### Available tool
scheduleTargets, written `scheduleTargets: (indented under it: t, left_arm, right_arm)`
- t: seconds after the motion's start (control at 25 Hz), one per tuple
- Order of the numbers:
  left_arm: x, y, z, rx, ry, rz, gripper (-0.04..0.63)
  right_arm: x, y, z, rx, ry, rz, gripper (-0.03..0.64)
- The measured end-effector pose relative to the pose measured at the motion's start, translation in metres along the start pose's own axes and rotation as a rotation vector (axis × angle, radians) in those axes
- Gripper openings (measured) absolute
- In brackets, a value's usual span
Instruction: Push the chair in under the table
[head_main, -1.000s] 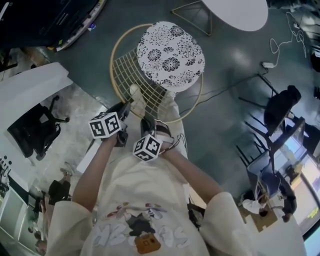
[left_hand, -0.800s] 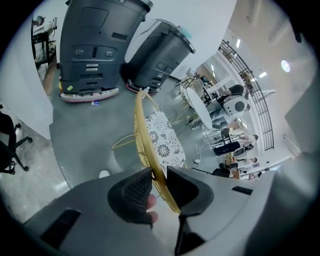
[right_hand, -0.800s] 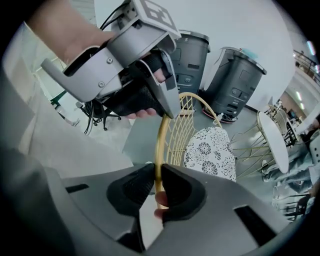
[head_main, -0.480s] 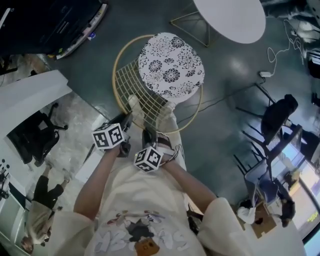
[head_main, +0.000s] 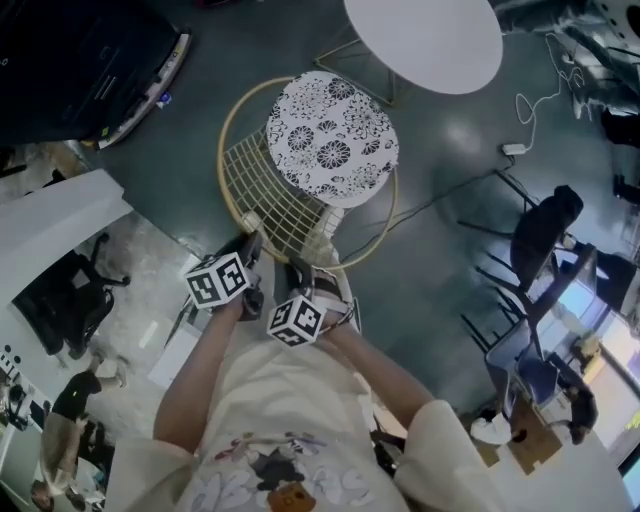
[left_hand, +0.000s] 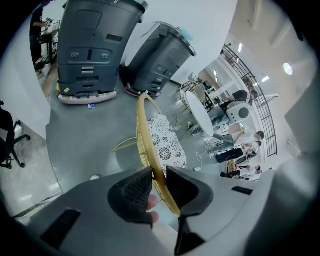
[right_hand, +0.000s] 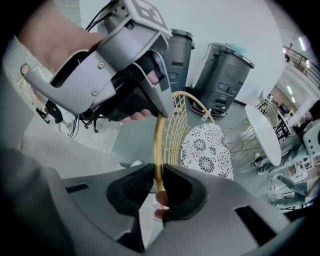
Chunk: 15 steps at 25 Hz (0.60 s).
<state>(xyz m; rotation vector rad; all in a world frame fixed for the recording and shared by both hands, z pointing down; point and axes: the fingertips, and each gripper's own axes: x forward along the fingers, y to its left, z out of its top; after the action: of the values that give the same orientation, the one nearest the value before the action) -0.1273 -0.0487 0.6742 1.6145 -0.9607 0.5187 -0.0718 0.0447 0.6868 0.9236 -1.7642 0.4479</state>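
The chair has a gold wire back, a round gold rim (head_main: 226, 150) and a floral seat cushion (head_main: 330, 125). It stands just in front of the round white table (head_main: 420, 40), its seat close to the table's edge. My left gripper (head_main: 248, 250) and right gripper (head_main: 298, 272) sit side by side at the near top of the backrest. In the left gripper view the left gripper (left_hand: 159, 181) is shut on the gold rim (left_hand: 150, 135). The right gripper (right_hand: 158, 184) is likewise shut on the rim (right_hand: 159, 145), with the left gripper (right_hand: 159, 111) clamped just above it.
Two big grey wheeled machines (left_hand: 95, 50) (left_hand: 160, 60) stand beyond the chair on the left. A white desk (head_main: 60, 200) and a black office chair (head_main: 60, 275) are at the left. A cable and power strip (head_main: 512, 150) lie on the floor right, near dark chairs (head_main: 545, 225).
The chair has slid away from me towards the white table, and more of the table shows. Both grippers keep their hold on the rim.
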Motion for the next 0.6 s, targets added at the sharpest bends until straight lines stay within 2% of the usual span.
scheduleTargets:
  t: [0.16,0.2,0.28,0.36,0.44,0.6]
  left_arm:
    - [0.002,0.017,0.020,-0.003,0.004,-0.008,0.097]
    - [-0.002,0.027,0.032,0.013,0.038,-0.015,0.097]
    - [-0.022,0.053,0.059,0.076,0.162,-0.038,0.097]
    - [-0.027,0.068,0.086,0.101,0.216,-0.049,0.097]
    - [-0.021,0.067,0.102,0.096,0.211,-0.052,0.097]
    - [-0.010,0.051,0.102,0.098,0.212,-0.057,0.098]
  right_arm:
    - [0.015,-0.002,0.021,0.004,0.000,-0.015,0.060]
    - [0.019,0.005,0.038,0.038,0.015,-0.019,0.060]
    - [0.020,0.032,0.083,0.171,0.074,-0.032,0.060]
    - [0.027,0.036,0.115,0.234,0.100,-0.039,0.060]
    - [0.033,0.023,0.125,0.232,0.097,-0.045,0.060]
    - [0.031,0.005,0.115,0.233,0.090,-0.046,0.060]
